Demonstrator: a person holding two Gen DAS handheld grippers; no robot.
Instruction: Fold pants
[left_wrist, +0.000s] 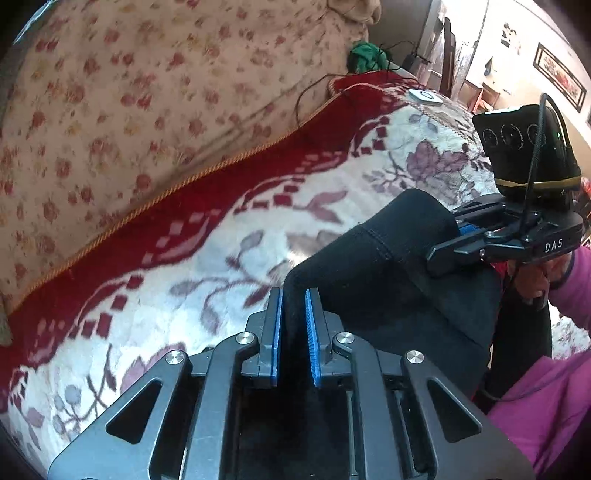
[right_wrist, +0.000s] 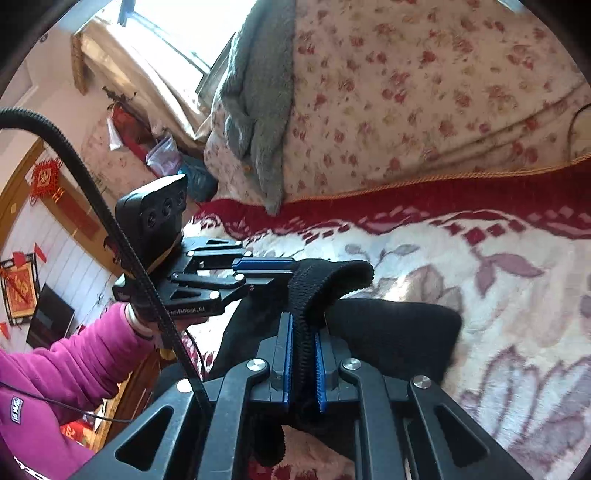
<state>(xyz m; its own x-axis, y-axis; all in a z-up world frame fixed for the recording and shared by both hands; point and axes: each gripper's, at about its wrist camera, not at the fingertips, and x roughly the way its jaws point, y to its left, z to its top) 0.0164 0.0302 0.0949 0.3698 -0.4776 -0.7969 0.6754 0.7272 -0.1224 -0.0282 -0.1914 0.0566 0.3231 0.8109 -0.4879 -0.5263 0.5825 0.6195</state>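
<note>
While both grippers are lifting black pants (left_wrist: 373, 280) above bed blanket (left_wrist: 192, 280), left gripper (left_wrist: 294, 325) fingers are pinching fabric edge; right gripper (right_wrist: 303, 363) fingers are clamping ribbed waistband (likely keeping the edge taut for aligned fold); cloth is hanging between them.

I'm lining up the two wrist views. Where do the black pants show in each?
Left wrist view: the black fabric pants sit centre-right, pinched by both grippers.
Right wrist view: the pants sit lower centre, ribbed waistband between the blue fingers.
Shared landmark: the red border band of the floral blanket.
</note>
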